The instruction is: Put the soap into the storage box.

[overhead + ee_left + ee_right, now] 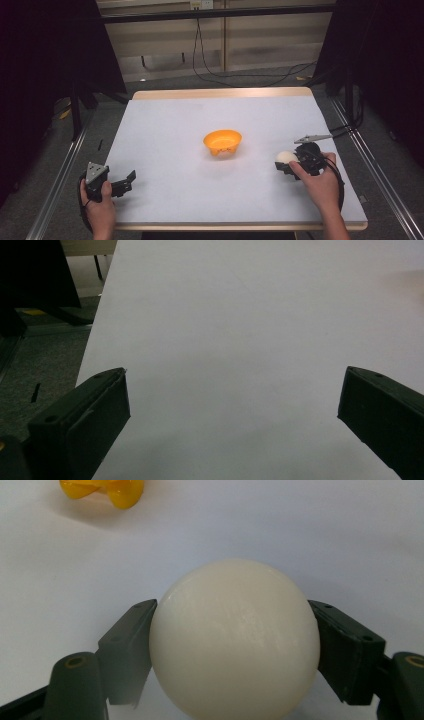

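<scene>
Right gripper view: right claw (234, 650) clenches the ball (234, 640); keep the squeeze even, carry level toward the bowl (102, 490) upper left. Left claw (232, 410) released.

In the right gripper view, the cream-white ball (234, 640) runs off the bottom edge, its underside and any contact with the table out of sight, while the orange bowl (102, 491) is cropped by the top edge to a sliver of its base. From the high view, the right gripper (286, 164) is largely covered by the person's right hand (320, 182), so its jaws cannot be made out against the ball (285, 157). In the left gripper view, an orange blur (412, 280) at the right edge is too smeared to identify, and both black jaws are cut off by the lower edge.
</scene>
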`<state>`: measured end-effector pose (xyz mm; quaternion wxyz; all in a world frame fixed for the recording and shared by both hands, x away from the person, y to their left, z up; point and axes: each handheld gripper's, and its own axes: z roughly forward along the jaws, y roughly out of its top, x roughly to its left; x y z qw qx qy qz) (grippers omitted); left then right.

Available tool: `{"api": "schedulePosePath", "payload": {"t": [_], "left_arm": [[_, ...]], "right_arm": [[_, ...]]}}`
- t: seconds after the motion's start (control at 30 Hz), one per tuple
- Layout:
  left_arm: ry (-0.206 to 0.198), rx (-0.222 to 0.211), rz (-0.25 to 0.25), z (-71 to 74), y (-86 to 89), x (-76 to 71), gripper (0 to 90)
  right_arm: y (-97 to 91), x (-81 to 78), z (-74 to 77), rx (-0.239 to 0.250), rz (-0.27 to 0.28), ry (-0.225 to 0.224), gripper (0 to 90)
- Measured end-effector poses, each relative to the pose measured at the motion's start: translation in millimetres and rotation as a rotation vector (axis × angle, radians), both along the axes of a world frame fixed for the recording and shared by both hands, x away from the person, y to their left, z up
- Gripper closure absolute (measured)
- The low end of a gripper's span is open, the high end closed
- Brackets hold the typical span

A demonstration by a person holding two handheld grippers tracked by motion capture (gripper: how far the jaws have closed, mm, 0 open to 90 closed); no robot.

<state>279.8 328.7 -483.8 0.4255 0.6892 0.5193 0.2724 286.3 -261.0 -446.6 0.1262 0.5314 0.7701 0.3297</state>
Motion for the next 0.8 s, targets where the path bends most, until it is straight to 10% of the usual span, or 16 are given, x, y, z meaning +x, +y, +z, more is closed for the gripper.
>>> {"api": "schedulePosePath", "payload": {"t": [0.8], "left_arm": [[0.000, 0.000, 0.004, 0.0, 0.0, 0.0, 0.0]], "right_arm": [[30.9, 26.6, 16.0, 0.000, 0.062, -0.026, 24.7]]}}
